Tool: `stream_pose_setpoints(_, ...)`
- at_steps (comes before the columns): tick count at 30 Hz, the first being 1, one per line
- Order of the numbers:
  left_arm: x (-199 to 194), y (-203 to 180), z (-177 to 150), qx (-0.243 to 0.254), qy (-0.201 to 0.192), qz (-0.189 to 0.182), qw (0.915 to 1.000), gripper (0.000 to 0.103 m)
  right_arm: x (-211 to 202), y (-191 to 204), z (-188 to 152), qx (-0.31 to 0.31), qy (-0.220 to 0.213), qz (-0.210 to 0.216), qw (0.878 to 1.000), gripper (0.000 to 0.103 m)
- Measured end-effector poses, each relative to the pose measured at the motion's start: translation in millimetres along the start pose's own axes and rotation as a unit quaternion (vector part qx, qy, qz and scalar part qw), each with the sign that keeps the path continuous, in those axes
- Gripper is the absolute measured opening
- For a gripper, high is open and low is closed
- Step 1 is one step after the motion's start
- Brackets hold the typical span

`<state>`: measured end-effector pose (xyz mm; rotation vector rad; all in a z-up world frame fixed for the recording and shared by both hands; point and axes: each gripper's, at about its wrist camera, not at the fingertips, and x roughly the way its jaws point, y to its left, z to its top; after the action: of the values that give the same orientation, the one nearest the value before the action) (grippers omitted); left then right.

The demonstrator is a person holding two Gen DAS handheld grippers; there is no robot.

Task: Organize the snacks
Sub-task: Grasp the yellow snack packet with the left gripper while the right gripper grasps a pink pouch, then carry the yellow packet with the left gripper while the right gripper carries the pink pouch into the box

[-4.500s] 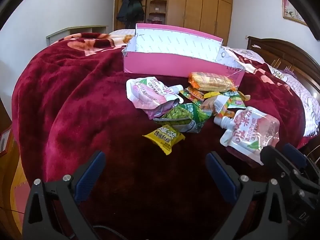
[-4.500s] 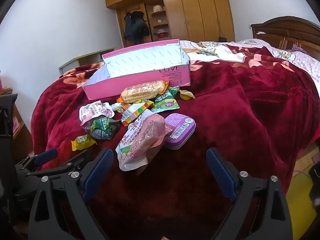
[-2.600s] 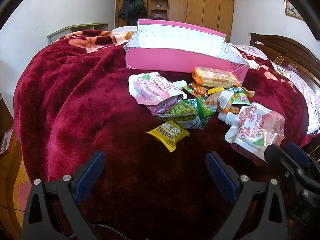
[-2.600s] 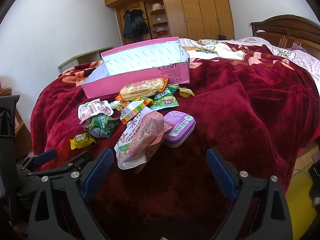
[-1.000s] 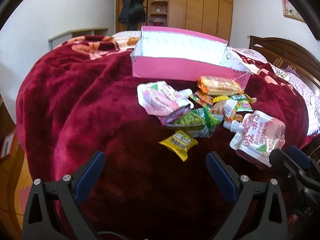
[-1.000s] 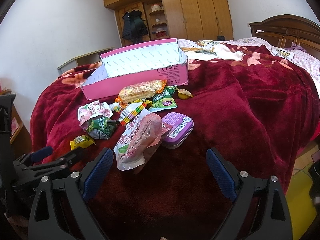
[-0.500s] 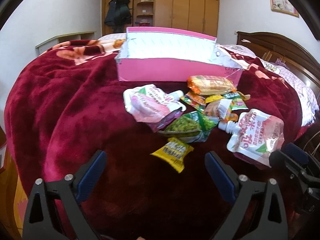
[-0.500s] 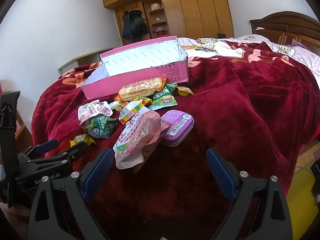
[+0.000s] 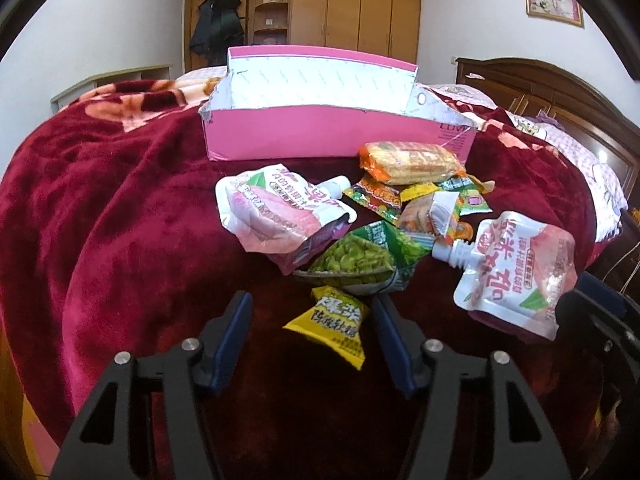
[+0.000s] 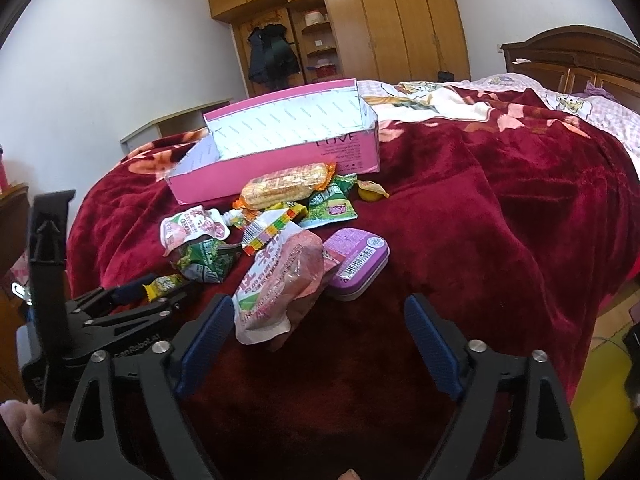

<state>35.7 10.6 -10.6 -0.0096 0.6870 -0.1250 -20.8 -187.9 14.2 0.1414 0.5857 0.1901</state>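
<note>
Left tongs point(image 9: 310, 322): closing around my yellow packet point(image 9: 330, 326), pads not yet touching, I think.
Right tongs point(image 10: 318, 334): closing, holding nothing.
Packet: on the bed, in front of the pink box point(image 9: 320, 136).
Tip: pinch mid-packet, avoid the blanket point(image 9: 100, 220).

Open pink box point(image 9: 320, 136) sits on the red blanket, snacks heaped just in front: cracker pack point(image 9: 410, 162) nearest the box, two pink drink pouches point(image 9: 276, 208) point(image 9: 520, 276), green pea bag point(image 9: 360, 258). Small yellow packet point(image 9: 332, 326) lies nearest, purple tin point(image 10: 356, 264) beside one pouch.
</note>
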Motion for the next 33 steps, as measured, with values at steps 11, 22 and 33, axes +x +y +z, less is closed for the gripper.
stream_pose_setpoints(11, -5, -2, -3, 0.011, -0.010, 0.000, 0.9999, 0.056, 3, 10, 9, -0.019, 0.001, 0.027, 0.999, 0.064)
stream_pose_setpoints(22, -9, 8, -5, 0.000, -0.014, -0.007, 0.9999, 0.042, 15, 18, 11, -0.028, 0.015, 0.042, 0.999, 0.051)
stream_pose_setpoints(33, -16, 10, -7, 0.000, -0.012, -0.003, 0.9999, 0.033, 32, 17, 20, -0.022, 0.015, 0.029, 0.999, 0.052)
